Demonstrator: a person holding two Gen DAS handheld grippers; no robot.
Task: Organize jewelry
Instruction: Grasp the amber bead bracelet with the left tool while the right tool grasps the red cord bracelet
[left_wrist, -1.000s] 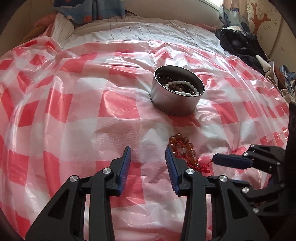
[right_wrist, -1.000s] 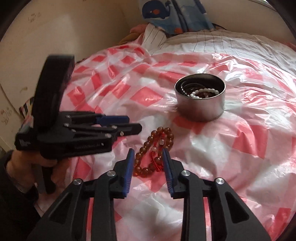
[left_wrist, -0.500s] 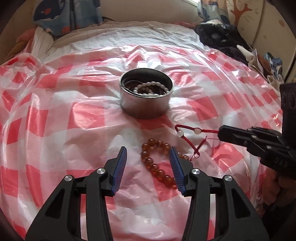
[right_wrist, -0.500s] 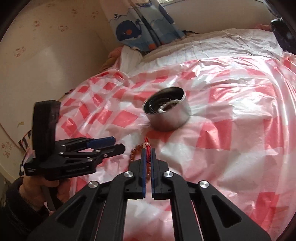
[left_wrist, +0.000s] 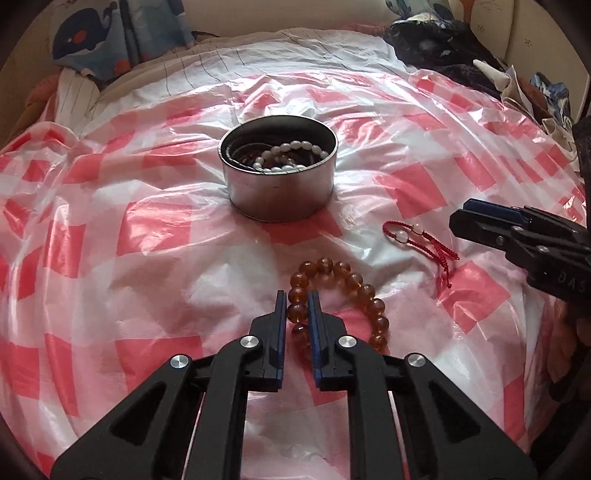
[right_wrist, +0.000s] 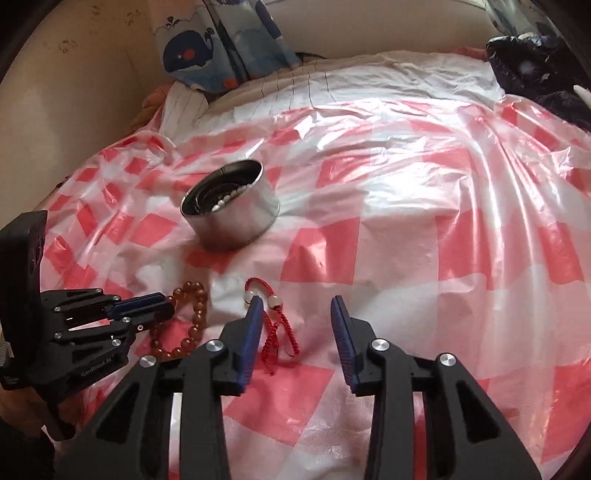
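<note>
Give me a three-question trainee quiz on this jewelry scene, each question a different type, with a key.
1. True or false: the left gripper has its jaws closed on the amber bead bracelet.
2. Multiple choice: where does the red cord bracelet lie? A) inside the tin B) on the checkered plastic sheet by the right gripper C) hanging from the left gripper
3. Fill in: the round metal tin already holds a strand of white ____.

Key: 1 true; 2 B; 3 beads.
</note>
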